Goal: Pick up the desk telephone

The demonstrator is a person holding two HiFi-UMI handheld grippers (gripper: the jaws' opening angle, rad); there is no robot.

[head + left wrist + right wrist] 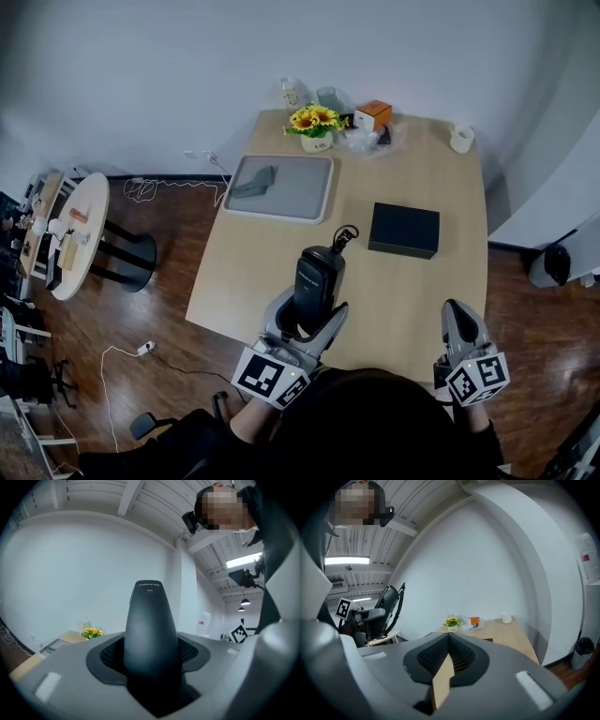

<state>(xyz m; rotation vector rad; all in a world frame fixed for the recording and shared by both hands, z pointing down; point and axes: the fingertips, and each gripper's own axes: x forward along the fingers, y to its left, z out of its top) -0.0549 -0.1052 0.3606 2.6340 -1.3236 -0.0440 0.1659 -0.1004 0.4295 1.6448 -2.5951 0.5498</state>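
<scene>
The phone is gripped upright in the left gripper jaws for lifting; the right gripper, five o'clock, is closed and empty.

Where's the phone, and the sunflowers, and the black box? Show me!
Phone (317, 277), head view, middle of its dark body.
Sunflowers (315, 117), head view, on the yellow blooms.
Black box (404, 230), head view, centre of its top.

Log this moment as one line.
left tongs: shut on desk telephone, held upright | right tongs: shut, empty, near table edge | black box: on table
</scene>
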